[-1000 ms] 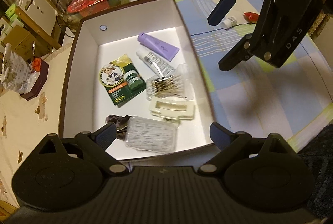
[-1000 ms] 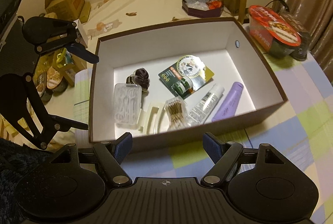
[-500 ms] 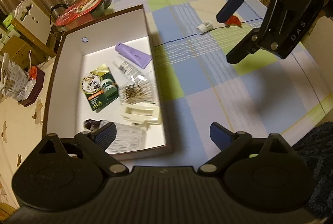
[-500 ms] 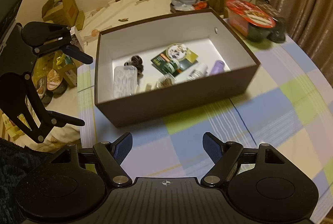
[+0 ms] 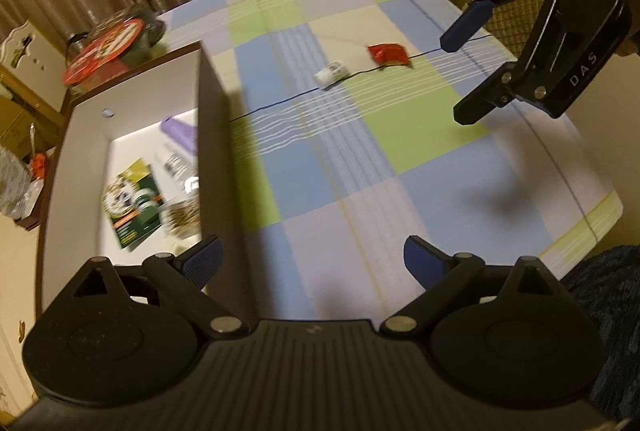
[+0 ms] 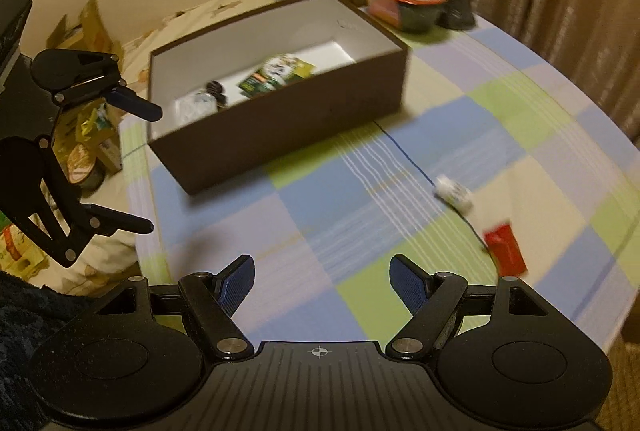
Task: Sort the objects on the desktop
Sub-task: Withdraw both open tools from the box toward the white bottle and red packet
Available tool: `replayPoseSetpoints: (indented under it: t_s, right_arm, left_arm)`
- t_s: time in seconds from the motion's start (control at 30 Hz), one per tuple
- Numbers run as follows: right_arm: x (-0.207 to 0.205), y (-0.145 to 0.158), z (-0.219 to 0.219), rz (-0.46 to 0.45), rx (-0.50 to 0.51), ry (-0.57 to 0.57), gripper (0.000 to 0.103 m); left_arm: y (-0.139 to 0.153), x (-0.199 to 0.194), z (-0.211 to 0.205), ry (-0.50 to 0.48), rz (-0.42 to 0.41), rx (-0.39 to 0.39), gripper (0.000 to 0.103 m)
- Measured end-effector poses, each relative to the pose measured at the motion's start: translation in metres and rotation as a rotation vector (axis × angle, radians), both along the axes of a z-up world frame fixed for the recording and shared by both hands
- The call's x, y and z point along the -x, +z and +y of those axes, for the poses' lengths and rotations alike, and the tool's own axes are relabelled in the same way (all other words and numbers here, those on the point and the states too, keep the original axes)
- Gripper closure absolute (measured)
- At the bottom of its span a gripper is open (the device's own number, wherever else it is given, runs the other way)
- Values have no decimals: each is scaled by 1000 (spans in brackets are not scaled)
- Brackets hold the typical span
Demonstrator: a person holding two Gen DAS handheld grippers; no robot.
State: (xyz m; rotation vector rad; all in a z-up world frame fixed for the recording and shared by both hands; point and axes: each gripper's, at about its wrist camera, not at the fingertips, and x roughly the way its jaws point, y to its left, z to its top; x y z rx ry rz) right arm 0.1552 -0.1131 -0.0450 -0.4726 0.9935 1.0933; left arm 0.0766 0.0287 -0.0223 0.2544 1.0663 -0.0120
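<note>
A brown box [image 5: 212,135] [image 6: 280,127] with a white inside stands on the checked tablecloth; it holds a green card pack [image 5: 134,199] [image 6: 276,73], a purple tube [image 5: 180,131] and other small items. Out on the cloth lie a small white bottle [image 5: 331,74] [image 6: 454,191] and a red packet [image 5: 388,54] [image 6: 505,249]. My left gripper [image 5: 312,261] [image 6: 146,167] is open and empty beside the box's near corner. My right gripper [image 6: 322,281] [image 5: 460,79] is open and empty above the cloth, short of the white bottle and red packet.
A red-lidded bowl [image 5: 112,49] [image 6: 404,1] stands behind the box. Cardboard boxes and bags [image 6: 92,147] crowd the floor past the table's left edge [image 6: 138,215]. The tablecloth [image 5: 360,159] reaches the front right edge.
Both grippers have pulled back from over the box and swung right over the tablecloth. The white bottle and red packet now show nearer in both views.
</note>
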Motion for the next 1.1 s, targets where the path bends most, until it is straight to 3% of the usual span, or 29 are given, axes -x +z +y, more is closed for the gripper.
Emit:
replayPoseSetpoints:
  t_s: [0.53,1.1]
  right_arm:
    - [-34,-23,-95,-4,45,-277,26]
    - [-90,-57,-111,62,66,-367,26]
  left_arm:
    - [-24,-61,-50,-95,-33,32,8]
    - [-56,-163,-38,-261,-3,-14,9]
